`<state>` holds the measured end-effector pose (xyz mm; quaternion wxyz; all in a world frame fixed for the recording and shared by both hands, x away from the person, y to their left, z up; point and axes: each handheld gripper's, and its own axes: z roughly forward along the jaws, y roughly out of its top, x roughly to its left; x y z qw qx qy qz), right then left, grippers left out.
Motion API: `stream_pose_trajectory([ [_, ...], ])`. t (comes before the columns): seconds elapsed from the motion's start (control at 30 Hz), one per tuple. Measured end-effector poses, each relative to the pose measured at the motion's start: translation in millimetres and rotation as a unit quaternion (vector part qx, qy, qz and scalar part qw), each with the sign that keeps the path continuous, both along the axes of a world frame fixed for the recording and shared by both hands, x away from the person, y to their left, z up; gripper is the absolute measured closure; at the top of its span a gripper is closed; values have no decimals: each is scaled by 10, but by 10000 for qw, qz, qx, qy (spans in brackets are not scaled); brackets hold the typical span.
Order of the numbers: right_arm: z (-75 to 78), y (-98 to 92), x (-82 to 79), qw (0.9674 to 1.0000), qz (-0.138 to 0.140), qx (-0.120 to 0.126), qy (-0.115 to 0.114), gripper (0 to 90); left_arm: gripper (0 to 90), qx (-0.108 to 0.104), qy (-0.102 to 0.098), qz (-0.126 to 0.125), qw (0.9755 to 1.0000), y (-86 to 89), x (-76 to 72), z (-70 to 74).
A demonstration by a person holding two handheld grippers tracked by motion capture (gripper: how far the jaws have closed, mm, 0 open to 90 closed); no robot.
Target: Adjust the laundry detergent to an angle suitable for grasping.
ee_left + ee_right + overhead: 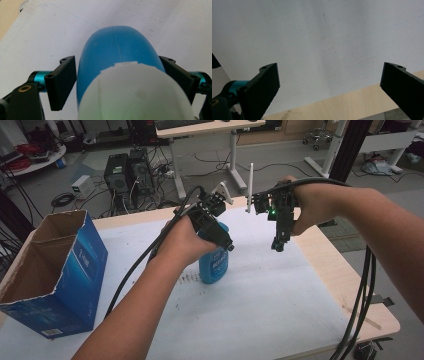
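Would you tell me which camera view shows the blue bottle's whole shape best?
The high view: the blue bottle stands upright on the table, its top behind the left gripper. The left gripper view looks down on its white cap and blue shoulder from close up. The right gripper view faces bare table.

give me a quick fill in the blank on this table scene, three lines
1. The left tool has a ____ bottle with a white cap between its pads.
2. The right tool hangs over the white table cover with its jaws ____.
3. The open blue cardboard box stands at the table's ____ end in the high view.

Missing words: blue; open; left
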<state>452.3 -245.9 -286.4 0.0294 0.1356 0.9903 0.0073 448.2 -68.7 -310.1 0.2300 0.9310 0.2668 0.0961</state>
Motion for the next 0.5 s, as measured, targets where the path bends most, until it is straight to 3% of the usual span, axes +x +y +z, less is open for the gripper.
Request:
stream_pose_trajectory([
  [0.5,6,-8,-6,10000,45,-34,-31,17,261,80,-57,92,9999,-17,-17,-3],
])
